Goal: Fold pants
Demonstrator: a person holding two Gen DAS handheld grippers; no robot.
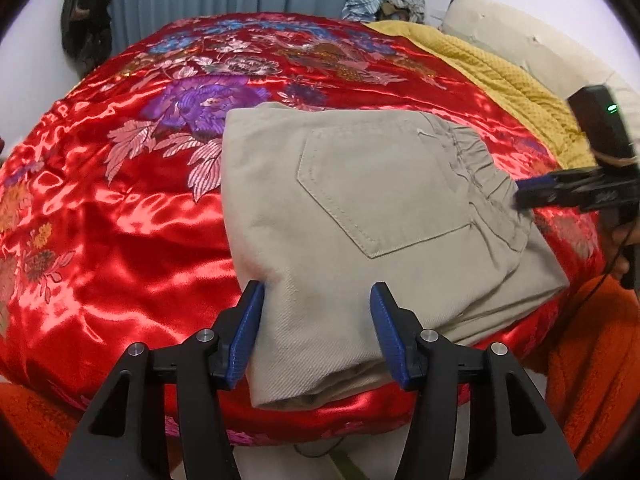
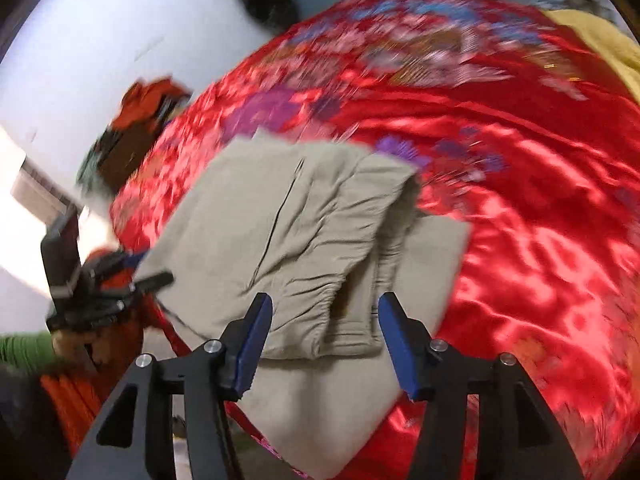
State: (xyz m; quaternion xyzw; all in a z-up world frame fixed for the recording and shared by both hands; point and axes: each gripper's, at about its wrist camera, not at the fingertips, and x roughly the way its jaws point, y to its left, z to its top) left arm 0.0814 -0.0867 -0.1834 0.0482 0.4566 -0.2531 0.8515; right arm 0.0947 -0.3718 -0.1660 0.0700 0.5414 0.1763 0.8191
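Observation:
The beige pants [image 1: 360, 208] lie folded into a thick rectangle on the red floral satin bedspread [image 1: 120, 220], back pocket up and elastic waistband to the right. My left gripper [image 1: 317, 286] stands open over the near corner of the fold, fabric between its blue pads without being pinched. At the right edge, my right gripper [image 1: 524, 196] is side-on, its tips by the waistband. The blurred right wrist view shows the right gripper [image 2: 325, 298] open above the gathered waistband of the pants [image 2: 272, 224], and the left gripper [image 2: 146, 268] at the far left corner.
A yellow blanket [image 1: 500, 76] and a cream pillow [image 1: 520, 36] lie at the bed's far right, with a heap of clothes [image 1: 384, 0] behind. Orange fabric [image 1: 592, 360] hangs at the near right. A green sleeve [image 2: 24, 350] shows at the left.

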